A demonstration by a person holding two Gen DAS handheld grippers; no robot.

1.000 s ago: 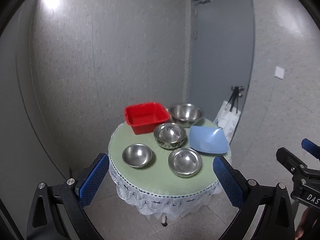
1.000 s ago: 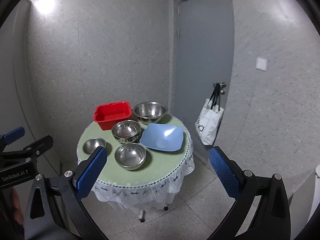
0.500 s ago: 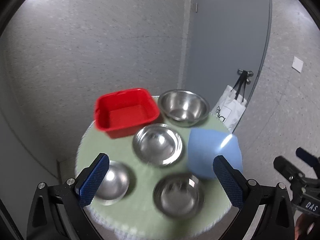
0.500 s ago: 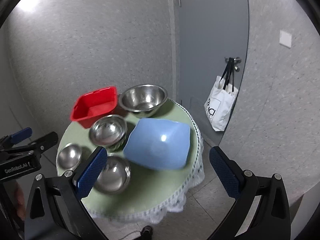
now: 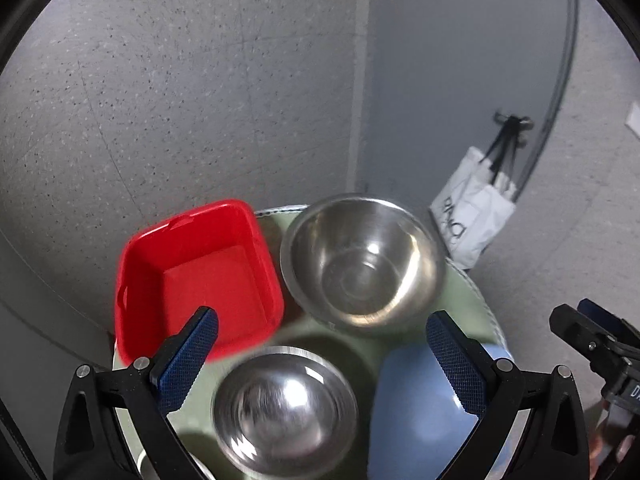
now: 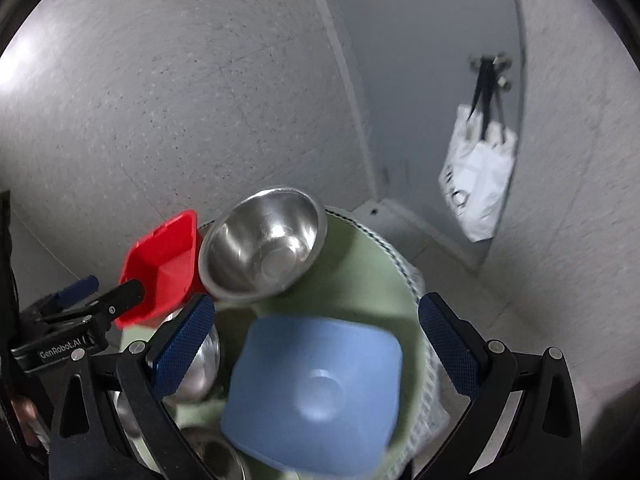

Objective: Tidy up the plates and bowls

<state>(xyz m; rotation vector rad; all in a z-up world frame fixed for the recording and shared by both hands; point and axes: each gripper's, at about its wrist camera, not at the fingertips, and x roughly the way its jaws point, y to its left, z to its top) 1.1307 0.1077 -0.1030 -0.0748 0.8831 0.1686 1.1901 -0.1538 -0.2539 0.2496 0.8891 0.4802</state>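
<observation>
both hand-held grippers, left [image 5: 322,354] and right [image 6: 312,336], hang wide open and empty over the desk [image 6: 360,276], right above the blue plate [image 6: 316,396], light, stiff, slick plastic, best pinched at its raised rim.

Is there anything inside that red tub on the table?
The red tub looks empty: bare floor and walls show. The left claw finger hides its near corner, so that bit stays unknown.
</observation>
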